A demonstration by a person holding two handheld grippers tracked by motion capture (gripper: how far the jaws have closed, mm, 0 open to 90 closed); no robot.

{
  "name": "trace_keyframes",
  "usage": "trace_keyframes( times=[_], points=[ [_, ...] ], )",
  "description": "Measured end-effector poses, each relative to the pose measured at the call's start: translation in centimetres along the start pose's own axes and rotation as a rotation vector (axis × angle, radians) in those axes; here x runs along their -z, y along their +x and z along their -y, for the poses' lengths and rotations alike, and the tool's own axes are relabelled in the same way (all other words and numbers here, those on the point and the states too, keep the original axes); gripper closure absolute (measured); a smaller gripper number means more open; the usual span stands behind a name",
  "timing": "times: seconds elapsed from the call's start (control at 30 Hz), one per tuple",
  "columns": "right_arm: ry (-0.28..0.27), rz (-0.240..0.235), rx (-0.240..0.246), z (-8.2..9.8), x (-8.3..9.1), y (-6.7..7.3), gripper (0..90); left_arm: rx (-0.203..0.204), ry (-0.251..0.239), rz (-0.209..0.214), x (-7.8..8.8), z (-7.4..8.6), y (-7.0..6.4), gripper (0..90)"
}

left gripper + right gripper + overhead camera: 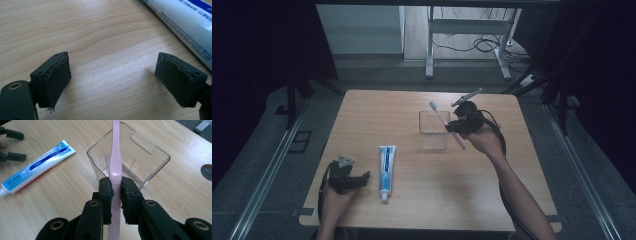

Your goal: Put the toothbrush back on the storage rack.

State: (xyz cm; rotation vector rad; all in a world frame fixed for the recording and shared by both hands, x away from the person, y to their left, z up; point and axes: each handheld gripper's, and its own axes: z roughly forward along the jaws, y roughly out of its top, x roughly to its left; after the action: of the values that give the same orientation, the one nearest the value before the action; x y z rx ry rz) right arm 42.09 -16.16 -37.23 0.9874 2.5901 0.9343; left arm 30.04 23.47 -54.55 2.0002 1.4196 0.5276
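Right gripper view: pink toothbrush (115, 170) clamped between right claw (116, 195) pads, above clear cup (150, 170).

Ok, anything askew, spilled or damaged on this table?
Nothing serious. The toothpaste lies flat and capped, the clear cup stands upright, and the right gripper holds the pink toothbrush over it. One small flaw: the pad on a left gripper finger looks frayed at its lower edge.

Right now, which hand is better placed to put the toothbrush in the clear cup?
Right. The right gripper is shut on the pink toothbrush, held just over the clear cup. The left gripper is open and holds nothing, resting near the toothpaste, well away from the cup.
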Motion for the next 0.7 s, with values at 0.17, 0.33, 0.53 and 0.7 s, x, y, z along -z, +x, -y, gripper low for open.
trace_keyframes(
  times=[0.17,0.33,0.53,0.7],
  points=[
    [-0.015,0.003,-0.001,-0.7,-0.2,-0.2,78.1,-0.004,0.0,0.0,0.0,0.0,0.0,13.1],
    [-0.034,0.006,-0.006,-1.5,-0.5,-0.4,78.1,-0.005,0.0,-0.001,0.0,0.0,0.0,13.1],
    [-0.057,0.002,-0.013,-2.5,-1.0,-0.6,78.1,-0.005,0.0,-0.001,0.0,0.0,0.0,13.1],
    [-0.077,0.005,-0.013,-3.5,-1.4,-0.7,78.2,-0.004,0.0,-0.002,0.0,0.0,0.0,13.0]
  ],
)
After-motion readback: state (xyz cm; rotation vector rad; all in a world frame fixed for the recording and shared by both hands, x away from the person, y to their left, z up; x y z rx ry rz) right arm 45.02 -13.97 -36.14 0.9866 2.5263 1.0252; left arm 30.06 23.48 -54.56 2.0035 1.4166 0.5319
